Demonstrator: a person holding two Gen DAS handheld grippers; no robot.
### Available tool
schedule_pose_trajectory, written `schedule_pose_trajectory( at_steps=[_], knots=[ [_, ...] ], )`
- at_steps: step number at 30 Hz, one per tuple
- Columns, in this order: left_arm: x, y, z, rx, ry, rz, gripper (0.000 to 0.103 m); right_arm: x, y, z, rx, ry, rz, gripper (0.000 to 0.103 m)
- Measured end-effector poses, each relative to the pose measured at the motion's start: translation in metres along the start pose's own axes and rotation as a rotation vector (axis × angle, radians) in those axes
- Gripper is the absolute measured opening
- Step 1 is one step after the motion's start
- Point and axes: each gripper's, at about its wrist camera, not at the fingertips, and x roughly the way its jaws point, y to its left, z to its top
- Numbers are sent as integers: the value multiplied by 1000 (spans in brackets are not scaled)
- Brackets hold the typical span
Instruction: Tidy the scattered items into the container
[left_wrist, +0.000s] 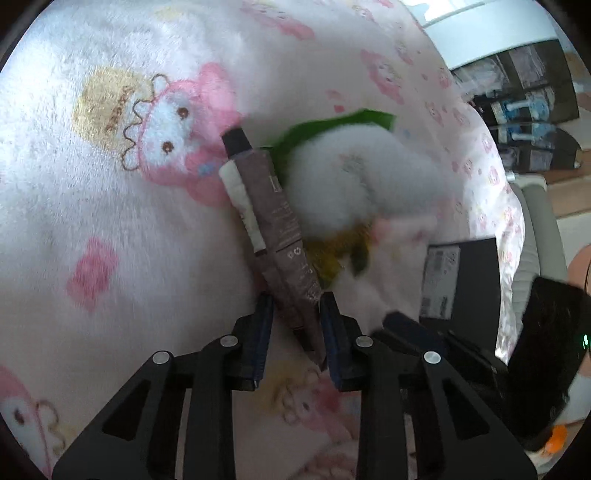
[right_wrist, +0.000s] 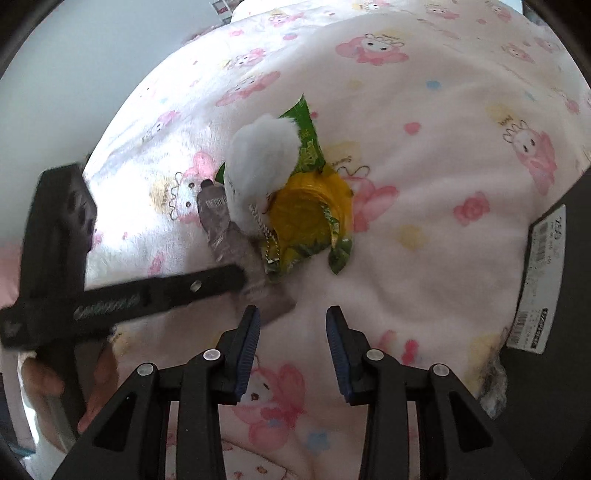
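A brown tube with a black cap (left_wrist: 275, 225) lies on the pink cartoon blanket (left_wrist: 92, 184). My left gripper (left_wrist: 296, 314) has its jaws around the tube's crimped end, touching it on both sides. Beside the tube sit a white fluffy pom-pom (left_wrist: 354, 177), a green packet (left_wrist: 332, 125) and a yellow item (left_wrist: 332, 254). In the right wrist view my right gripper (right_wrist: 293, 325) is open and empty, just short of the pom-pom (right_wrist: 258, 162), yellow lid (right_wrist: 306, 210), green packet (right_wrist: 308, 147) and tube (right_wrist: 225, 225). The left gripper's finger (right_wrist: 166, 291) reaches the tube there.
A black container with a white barcode label (right_wrist: 543, 277) stands at the right edge; it also shows in the left wrist view (left_wrist: 461, 280). Shelves with bottles (left_wrist: 524, 107) are beyond the bed. A white wall (right_wrist: 74, 92) is on the left.
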Motion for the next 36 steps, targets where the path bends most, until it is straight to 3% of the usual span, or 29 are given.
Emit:
schedule_pose_trajectory(
  at_steps=[3,9,12,14,16,19,20,23,31,36],
  knots=[
    [-4,-5,-2,40,63,-28,26,4,3,-1,-7,18,-7,35],
    [-6,14,-2,5,32,16,26,23,8,-3,-31,78,23,38],
    [-11,24,8,-24,-12,26,26,33,21,-1,-96,117,2,45],
    [-14,32,18,-60,-34,3,35,40,32,0,-155,136,15,56],
    [-8,35,27,-83,-27,-16,44,49,33,3,-161,168,6,59],
    [5,35,34,-90,5,-7,43,66,26,8,-125,216,18,59],
    [9,34,34,-93,15,-10,31,67,25,8,-121,217,24,58],
    [9,29,28,-98,11,-36,30,58,29,7,-143,182,36,43],
    [-16,-4,-1,-6,19,-21,28,21,31,-14,-133,110,69,41],
    [-11,-3,-15,-24,42,-28,28,10,27,-26,-108,96,81,41]
  ],
)
